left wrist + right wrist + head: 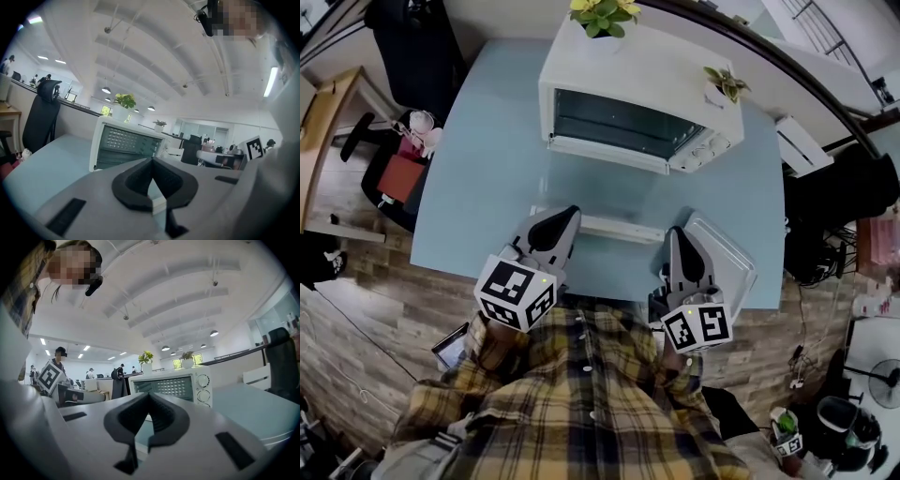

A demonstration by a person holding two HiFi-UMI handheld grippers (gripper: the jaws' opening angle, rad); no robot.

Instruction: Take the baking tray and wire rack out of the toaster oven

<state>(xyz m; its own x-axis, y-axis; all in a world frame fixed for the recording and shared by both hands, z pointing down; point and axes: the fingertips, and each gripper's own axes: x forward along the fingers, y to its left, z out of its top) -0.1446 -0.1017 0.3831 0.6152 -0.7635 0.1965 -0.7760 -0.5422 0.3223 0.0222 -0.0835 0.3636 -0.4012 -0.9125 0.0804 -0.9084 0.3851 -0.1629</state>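
Blue table (487,187), toaster oven (637,84) — baking tray (727,253) outside, empty

Closed: left gripper (570,214), right gripper (677,232)

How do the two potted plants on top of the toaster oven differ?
Size: the rear plant is bigger and bushier; the right-end plant is small and sparse.
Colour: the rear plant has bright yellow-green leaves, the right-end plant duller, darker green ones.
Place: the rear plant stands at the back edge of the toaster oven, the right-end plant at the end with the knobs.
Both stand upright in white pots on the oven's top.
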